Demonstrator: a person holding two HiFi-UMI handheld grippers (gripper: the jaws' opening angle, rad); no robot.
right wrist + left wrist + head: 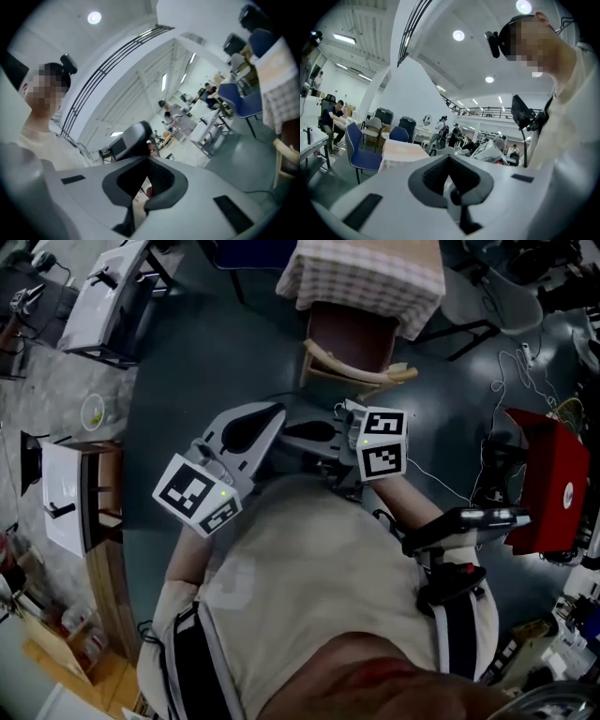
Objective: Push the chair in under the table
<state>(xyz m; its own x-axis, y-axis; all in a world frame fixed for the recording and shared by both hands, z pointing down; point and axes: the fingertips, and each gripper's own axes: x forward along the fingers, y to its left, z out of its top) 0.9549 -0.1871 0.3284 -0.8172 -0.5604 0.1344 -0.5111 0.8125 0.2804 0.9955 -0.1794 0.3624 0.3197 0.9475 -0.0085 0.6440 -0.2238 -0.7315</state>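
Note:
In the head view the table [361, 273], draped in a checked cloth, stands at the top. The chair [349, 338], with a dark red seat and a curved wooden backrest [361, 374], is tucked partly under it. Both grippers are held close to my chest, apart from the chair. My left gripper [265, 420] and right gripper [314, 434] point towards each other. Each is shut with nothing between its jaws, as the left gripper [449, 161] and right gripper [149, 164] also show in their own views. The right gripper view catches the cloth [281, 79] and a bit of the wooden backrest [287, 151] at its right edge.
A red case [548, 484] and loose cables lie on the floor to the right. White tables [108, 296] and a wooden bench [98, 512] stand on the left. A blue chair [361, 150] stands beside the clothed table [401, 152]. People work in the background.

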